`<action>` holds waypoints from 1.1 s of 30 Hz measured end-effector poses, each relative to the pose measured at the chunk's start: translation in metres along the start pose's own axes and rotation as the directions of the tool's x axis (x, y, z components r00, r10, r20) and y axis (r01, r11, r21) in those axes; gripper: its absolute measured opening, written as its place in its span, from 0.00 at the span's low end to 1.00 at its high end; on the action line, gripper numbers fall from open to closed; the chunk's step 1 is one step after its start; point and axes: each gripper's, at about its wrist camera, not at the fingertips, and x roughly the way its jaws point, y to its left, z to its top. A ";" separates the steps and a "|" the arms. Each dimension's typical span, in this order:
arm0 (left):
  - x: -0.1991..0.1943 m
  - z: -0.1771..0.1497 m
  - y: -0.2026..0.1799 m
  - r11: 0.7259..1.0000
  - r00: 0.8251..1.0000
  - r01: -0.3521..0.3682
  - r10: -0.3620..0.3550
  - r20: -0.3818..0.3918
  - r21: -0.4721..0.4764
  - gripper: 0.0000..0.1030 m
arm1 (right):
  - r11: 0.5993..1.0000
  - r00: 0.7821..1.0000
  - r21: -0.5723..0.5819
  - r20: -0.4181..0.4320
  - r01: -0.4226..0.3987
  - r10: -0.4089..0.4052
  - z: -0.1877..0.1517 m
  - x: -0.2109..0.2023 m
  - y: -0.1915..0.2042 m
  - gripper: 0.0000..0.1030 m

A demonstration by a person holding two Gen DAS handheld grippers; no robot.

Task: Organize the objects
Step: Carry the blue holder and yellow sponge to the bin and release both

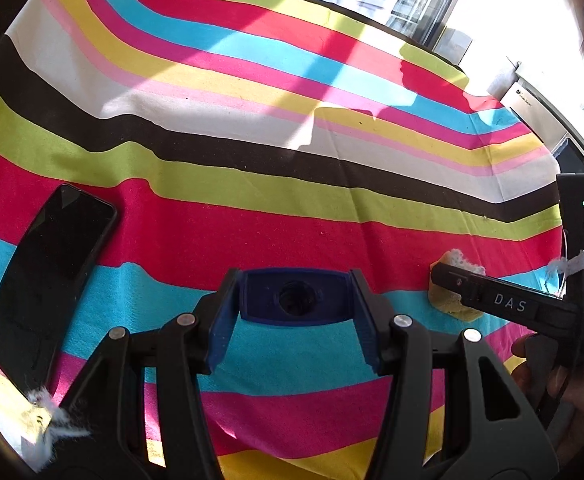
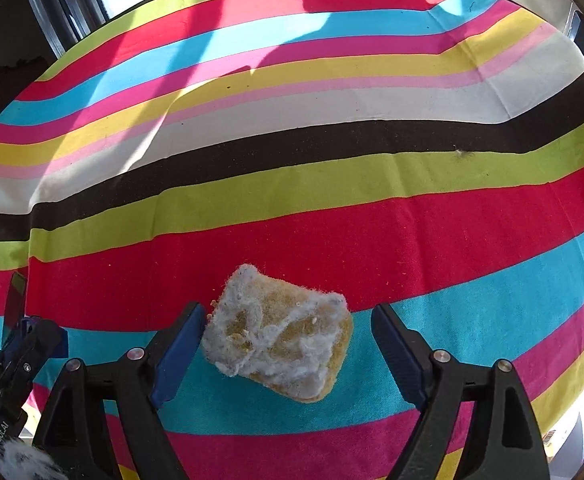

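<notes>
**Sponge sitting loose, blue block clamped**

Round counter (image 1: pixel 251 160) under a bright striped cloth, sun and shadow across the far half.

Left gripper (image 1: pixel 294 322): closed onto a dark blue rectangular plastic block with a round hole in its face (image 1: pixel 296 298), blue pads pressing on both ends, block lifted off the cloth over the turquoise stripe. Jaws partly closed, only as wide as the block.

Right gripper (image 2: pixel 287 354): jaws spread wide, nothing gripped. Worn yellow sponge with a fuzzy grey-white scouring top (image 2: pixel 277 334) lying flat on the cloth between the two blue pads, straddling the red and turquoise stripes. Left pad just beside or barely brushing the sponge edge, hard to say which; right pad clearly apart from it.

Also on the cloth: black slab smartphone, screen dark (image 1: pixel 47 284), lying flat at the left of the left wrist view, well apart from the sponge.

Tufts of white fluff stuck to both gripper bodies.
</notes>
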 end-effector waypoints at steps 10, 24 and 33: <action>0.000 -0.010 -0.026 0.998 0.999 0.038 -0.037 -0.028 0.049 0.55 | 0.994 0.998 -0.109 0.062 0.008 -0.001 -0.010 -0.006 0.002 0.65; 0.004 -0.058 -0.194 0.868 0.936 0.340 -0.277 -0.216 0.361 0.55 | 0.977 0.971 0.088 0.125 0.192 -0.202 -0.070 -0.093 -0.150 0.65; -0.010 -0.121 -0.291 0.701 0.875 0.478 -0.325 -0.359 0.529 0.55 | 0.928 0.948 0.254 0.092 0.274 -0.305 -0.138 -0.125 -0.241 0.65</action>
